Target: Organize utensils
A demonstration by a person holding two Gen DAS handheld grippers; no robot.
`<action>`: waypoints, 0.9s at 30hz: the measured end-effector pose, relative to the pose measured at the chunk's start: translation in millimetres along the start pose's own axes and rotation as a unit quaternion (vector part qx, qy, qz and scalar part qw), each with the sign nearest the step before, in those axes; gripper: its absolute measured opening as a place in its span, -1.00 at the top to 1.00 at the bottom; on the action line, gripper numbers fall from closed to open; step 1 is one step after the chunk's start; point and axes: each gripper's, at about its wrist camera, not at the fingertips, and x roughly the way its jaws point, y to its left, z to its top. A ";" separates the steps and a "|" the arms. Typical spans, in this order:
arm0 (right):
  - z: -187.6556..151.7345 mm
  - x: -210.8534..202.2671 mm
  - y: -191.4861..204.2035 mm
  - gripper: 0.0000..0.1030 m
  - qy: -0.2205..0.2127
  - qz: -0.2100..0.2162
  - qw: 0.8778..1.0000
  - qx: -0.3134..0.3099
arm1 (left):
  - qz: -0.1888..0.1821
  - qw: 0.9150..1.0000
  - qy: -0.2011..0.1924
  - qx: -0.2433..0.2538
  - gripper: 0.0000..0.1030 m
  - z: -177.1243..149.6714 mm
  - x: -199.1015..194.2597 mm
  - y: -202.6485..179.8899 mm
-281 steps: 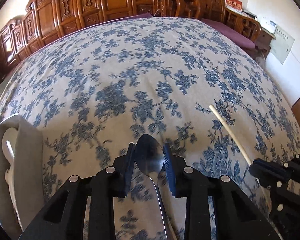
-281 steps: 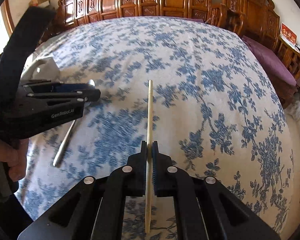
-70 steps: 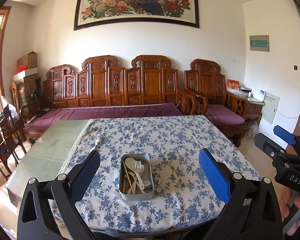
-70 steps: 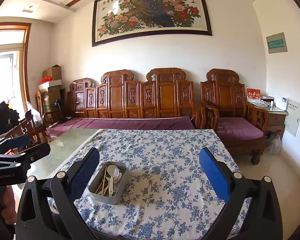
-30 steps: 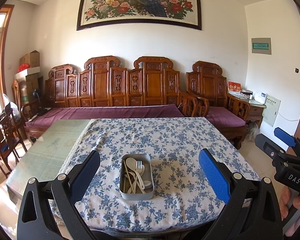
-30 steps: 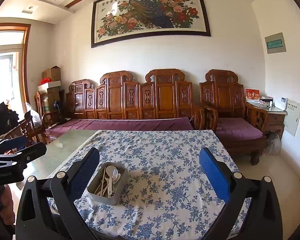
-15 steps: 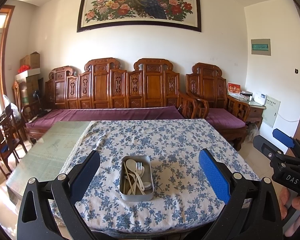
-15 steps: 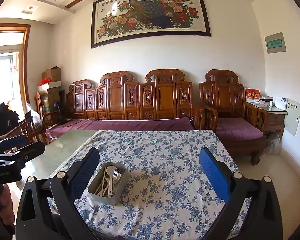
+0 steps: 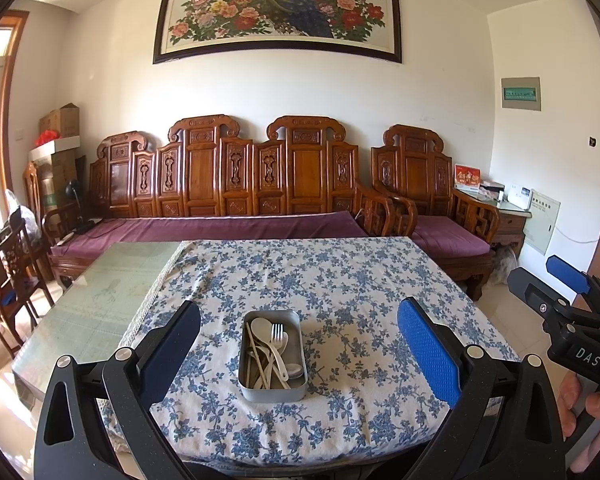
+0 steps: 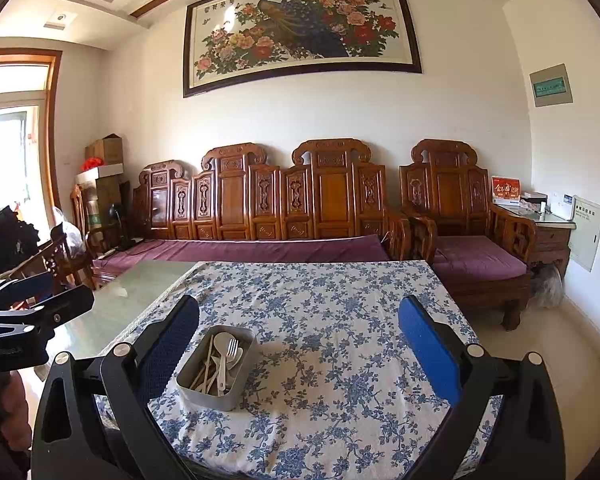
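- While both grippers hang back from the table, the tin (image 9: 273, 390) sits on the cloth (image 9: 340, 280) near its front edge, holding all the utensils in sight.
- Inside the tin lie a fork (image 9: 277, 334), pale spoons (image 9: 260, 326) and chopsticks (image 9: 257, 354), mostly lengthwise, since the narrow tin leaves little room crosswise.
- No utensil shows on the cloth around the tin, so the sorting looks finished, as a judgement from how things lie.
- Left gripper (image 9: 299, 344) stands wide, its blue pads framing the tin from well short of it; nothing sits between them.
- Right gripper (image 10: 299, 340) is likewise spread wide and empty, seeing the tin off to its left (image 10: 216, 376).
- Each gripper appears at the edge of the other's view, held in a hand (image 9: 588, 412) beside the tin's table, not over it.
- Such a drawn-back, level pose suits a rest stance: jaws parted because nothing needs carrying.
- Beyond the tin, a carved bench (image 9: 240, 184) lines the wall.
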 end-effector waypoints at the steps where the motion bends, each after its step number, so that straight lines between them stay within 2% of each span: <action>1: -0.1 -0.1 -0.4 -0.95 0.000 0.000 1.000 0.000 | 0.000 1.000 0.000 0.000 -0.85 0.2 0.0 -0.4; 27: 1.2 -1.7 2.9 -0.95 0.000 0.002 1.000 0.003 | -0.001 1.000 0.000 0.000 -0.85 0.4 -0.4 -1.7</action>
